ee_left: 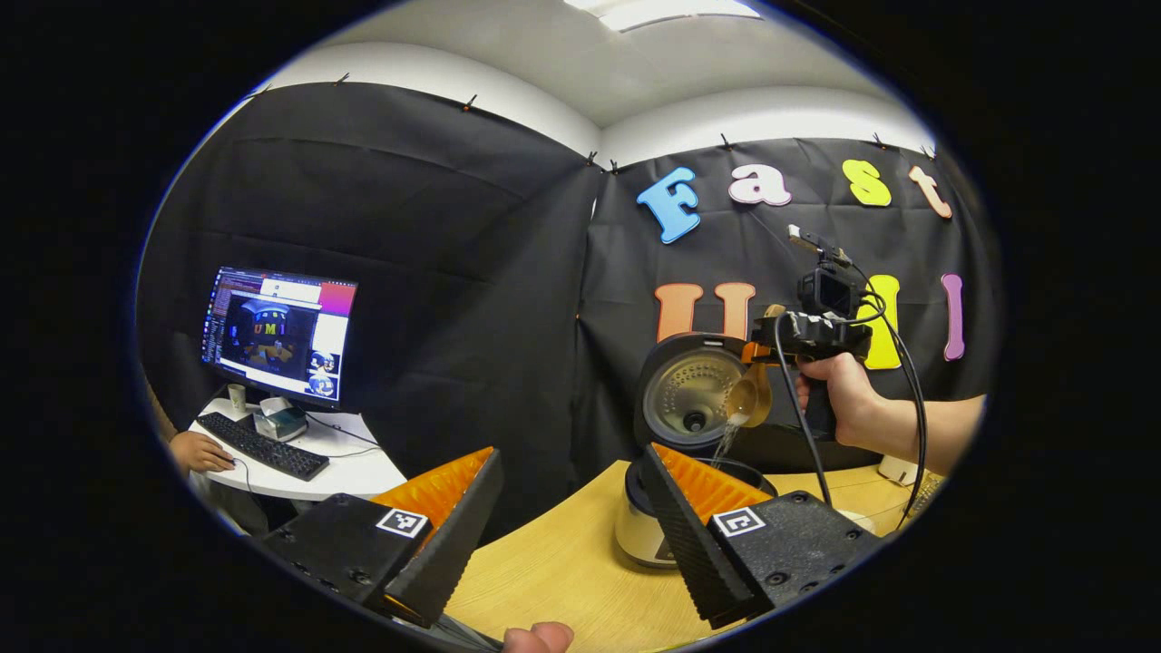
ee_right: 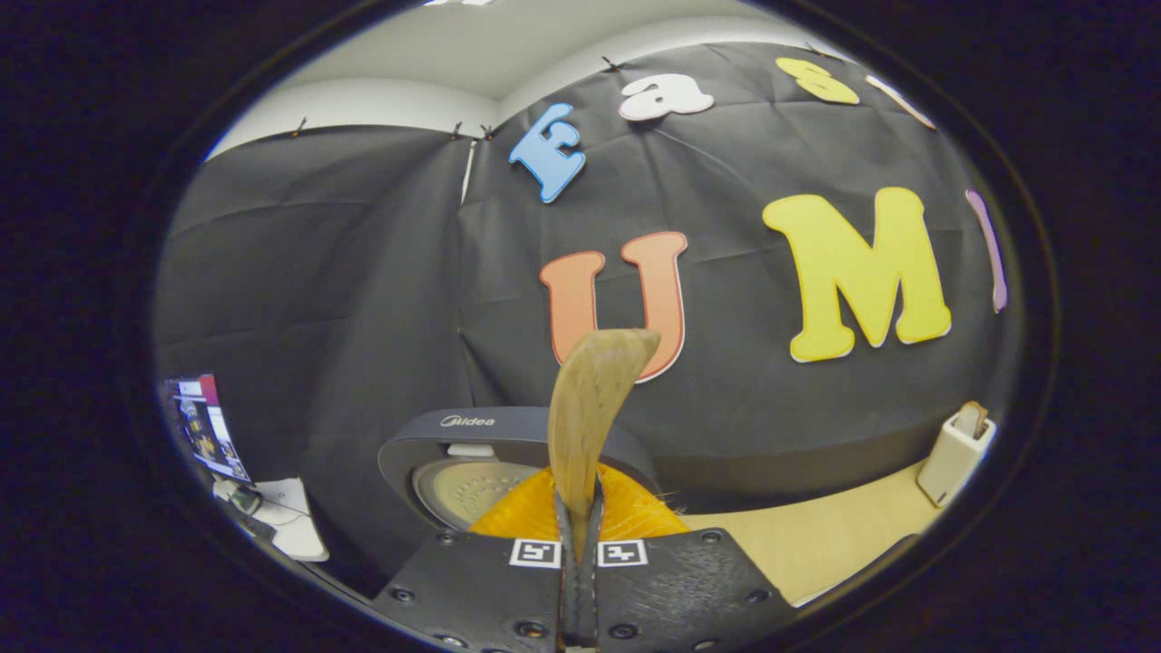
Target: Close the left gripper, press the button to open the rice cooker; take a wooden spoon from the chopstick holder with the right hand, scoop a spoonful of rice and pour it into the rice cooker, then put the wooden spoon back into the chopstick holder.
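Note:
The rice cooker (ee_left: 639,535) stands on the wooden table (ee_left: 562,571) with its lid (ee_left: 689,394) swung up. Above the pot, a hand holds my right gripper (ee_left: 760,349), shut on the wooden spoon (ee_left: 749,399). The spoon is tilted down and a thin stream of rice (ee_left: 726,443) falls from it into the pot. In the right gripper view the right gripper (ee_right: 579,497) clamps the spoon (ee_right: 590,408) by its handle, with the open lid (ee_right: 472,440) behind it. The white chopstick holder (ee_right: 957,453) stands far right. My left gripper (ee_left: 571,451) hangs open and holds nothing, left of the cooker.
A white side desk (ee_left: 363,467) at the left carries a monitor (ee_left: 281,331) and a keyboard (ee_left: 263,444), with a person's hand (ee_left: 200,451) resting there. A thumb (ee_left: 540,638) shows at the bottom edge. Black cloth walls close in behind the table.

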`<action>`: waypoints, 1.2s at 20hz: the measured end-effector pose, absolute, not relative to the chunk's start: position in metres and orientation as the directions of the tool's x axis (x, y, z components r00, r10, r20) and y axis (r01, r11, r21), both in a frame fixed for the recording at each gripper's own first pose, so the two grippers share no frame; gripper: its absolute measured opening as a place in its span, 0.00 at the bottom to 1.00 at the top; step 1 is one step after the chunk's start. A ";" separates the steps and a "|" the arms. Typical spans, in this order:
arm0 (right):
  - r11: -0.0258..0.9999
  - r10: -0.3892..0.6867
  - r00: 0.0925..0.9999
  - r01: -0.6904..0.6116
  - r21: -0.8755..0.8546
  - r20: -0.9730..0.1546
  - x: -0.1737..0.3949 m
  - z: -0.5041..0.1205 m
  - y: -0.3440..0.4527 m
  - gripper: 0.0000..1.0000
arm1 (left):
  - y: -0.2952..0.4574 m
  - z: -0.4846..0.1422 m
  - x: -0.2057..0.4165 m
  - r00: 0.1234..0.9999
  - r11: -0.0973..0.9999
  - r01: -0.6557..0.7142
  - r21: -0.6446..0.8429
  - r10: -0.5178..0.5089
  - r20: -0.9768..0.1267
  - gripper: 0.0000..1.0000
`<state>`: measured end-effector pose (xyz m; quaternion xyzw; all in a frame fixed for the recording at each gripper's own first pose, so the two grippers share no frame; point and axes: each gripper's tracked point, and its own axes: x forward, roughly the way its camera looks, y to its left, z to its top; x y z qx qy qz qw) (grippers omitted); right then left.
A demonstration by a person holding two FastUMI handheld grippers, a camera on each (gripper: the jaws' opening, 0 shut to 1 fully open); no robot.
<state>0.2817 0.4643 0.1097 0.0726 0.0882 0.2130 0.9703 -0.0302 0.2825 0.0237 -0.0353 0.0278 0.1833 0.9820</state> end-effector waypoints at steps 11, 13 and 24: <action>0.883 0.461 0.887 -0.461 -0.084 -0.024 0.264 0.117 0.483 0.00 | 0.285 0.028 -0.032 0.929 0.928 -0.368 -0.056 0.365 -0.055 0.98; 0.881 0.461 0.887 -0.459 -0.112 -0.003 0.262 0.121 0.484 0.02 | 0.286 0.029 -0.034 0.928 0.927 -0.372 -0.052 0.369 -0.057 0.98; 0.861 0.499 0.867 -0.496 -0.114 -0.003 0.257 0.110 0.488 0.00 | 0.283 0.032 -0.035 0.927 0.927 -0.373 -0.045 0.371 -0.051 0.98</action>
